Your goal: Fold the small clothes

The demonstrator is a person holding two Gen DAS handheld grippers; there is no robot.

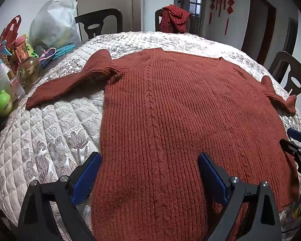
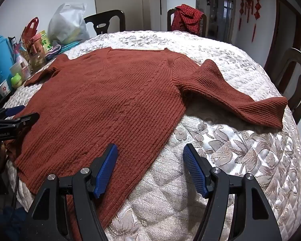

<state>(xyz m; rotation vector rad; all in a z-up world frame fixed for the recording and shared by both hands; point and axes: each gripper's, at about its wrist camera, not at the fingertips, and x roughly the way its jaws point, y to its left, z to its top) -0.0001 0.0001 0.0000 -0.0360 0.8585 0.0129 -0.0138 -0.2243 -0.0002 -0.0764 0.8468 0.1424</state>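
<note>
Rust-brown ribbed knit sweater (image 1: 170, 104) lies flat, spread out on the quilted floral cream table cover (image 1: 40, 136), both sleeves out to the sides, hem toward the cameras. Left gripper (image 1: 149, 156): blue-padded jaws wide apart above the hem area, nothing held. Right gripper (image 2: 150, 148): jaws wide apart over the sweater's lower side edge, one finger above knit, the other above the cover; nothing held. Clutter of bottles and cups (image 1: 8, 76) at the table's left edge.
</note>
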